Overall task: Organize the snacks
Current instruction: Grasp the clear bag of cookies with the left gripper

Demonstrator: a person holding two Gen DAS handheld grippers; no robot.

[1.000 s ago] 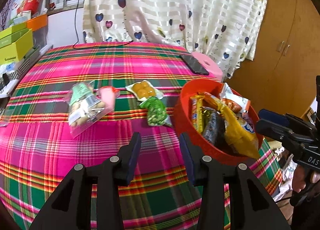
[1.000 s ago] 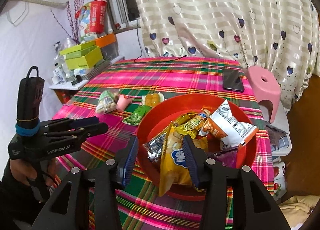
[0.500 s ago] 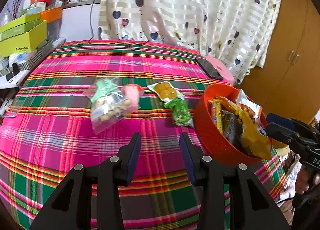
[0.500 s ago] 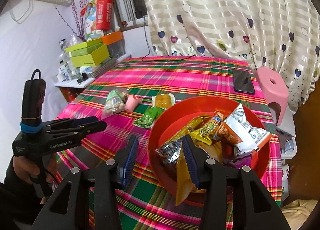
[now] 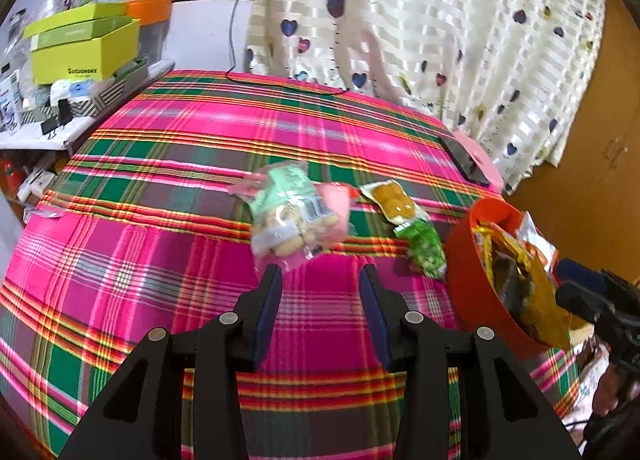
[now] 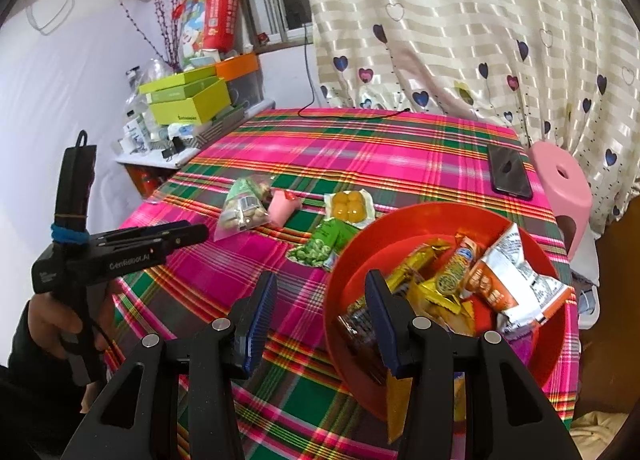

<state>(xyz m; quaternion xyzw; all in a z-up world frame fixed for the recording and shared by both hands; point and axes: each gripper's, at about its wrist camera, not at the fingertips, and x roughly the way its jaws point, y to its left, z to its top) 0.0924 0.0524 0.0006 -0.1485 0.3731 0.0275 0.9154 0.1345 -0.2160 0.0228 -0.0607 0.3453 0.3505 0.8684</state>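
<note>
The clear crinkly plastic bag of biscuits with a mint-green label (image 5: pixel 285 216) lay flat on the pink-and-green plaid tablecloth (image 5: pixel 160 260), its long axis running away from the left gripper (image 5: pixel 320 280), sealed near end just ahead of the tips, overlapping a small pink packet (image 5: pixel 338 208). That gripper's jaws had just been opening and stood spread, nothing between them. A shallow pinch would likely slip off the slick film or drag the pink packet along. The right gripper (image 6: pixel 322 288) hung spread and empty over the near rim of the round red plastic bowl (image 6: pixel 420 220), well apart.
</note>
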